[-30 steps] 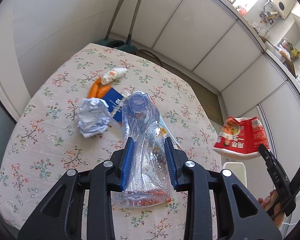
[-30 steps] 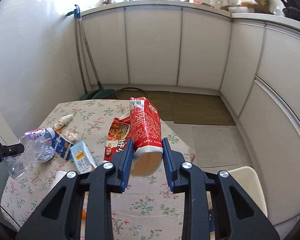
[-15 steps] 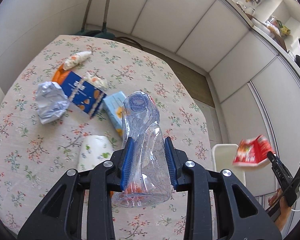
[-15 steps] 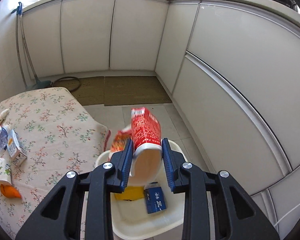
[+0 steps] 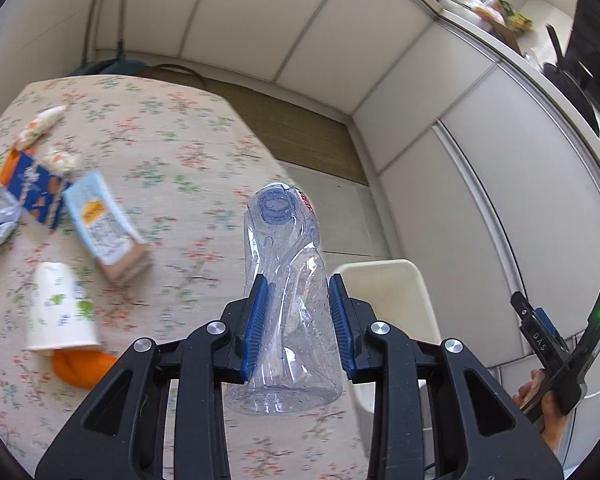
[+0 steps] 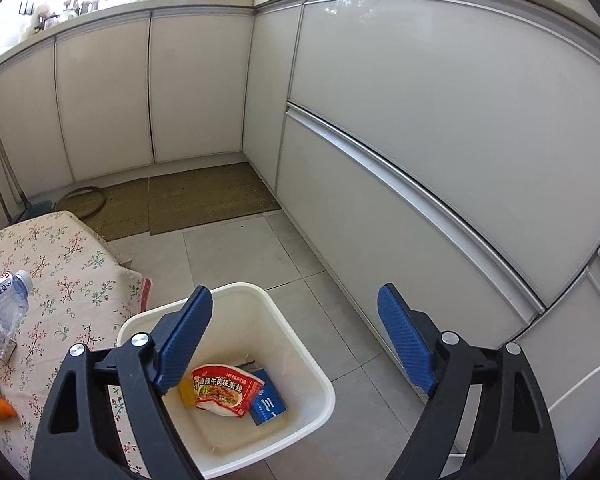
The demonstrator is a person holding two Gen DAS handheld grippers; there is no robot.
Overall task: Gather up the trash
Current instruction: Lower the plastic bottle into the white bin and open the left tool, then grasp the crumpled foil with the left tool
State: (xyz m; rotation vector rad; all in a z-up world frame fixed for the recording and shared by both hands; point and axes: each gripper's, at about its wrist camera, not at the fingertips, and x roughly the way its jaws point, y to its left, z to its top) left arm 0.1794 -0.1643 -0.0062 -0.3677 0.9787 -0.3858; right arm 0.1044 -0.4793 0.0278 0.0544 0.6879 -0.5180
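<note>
left gripper [image 5: 296, 330] pinches our crumpled bottle [image 5: 284, 300] mid-body: light, soft, slippery | right gripper [image 6: 296, 344] spread wide over bin [image 6: 300, 344]

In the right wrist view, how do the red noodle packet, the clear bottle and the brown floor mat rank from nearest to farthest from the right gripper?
1. Red noodle packet: inside the white bin, under the right gripper.
2. Clear bottle: far left, over the table.
3. Brown floor mat: on the floor, by the cabinets.
</note>
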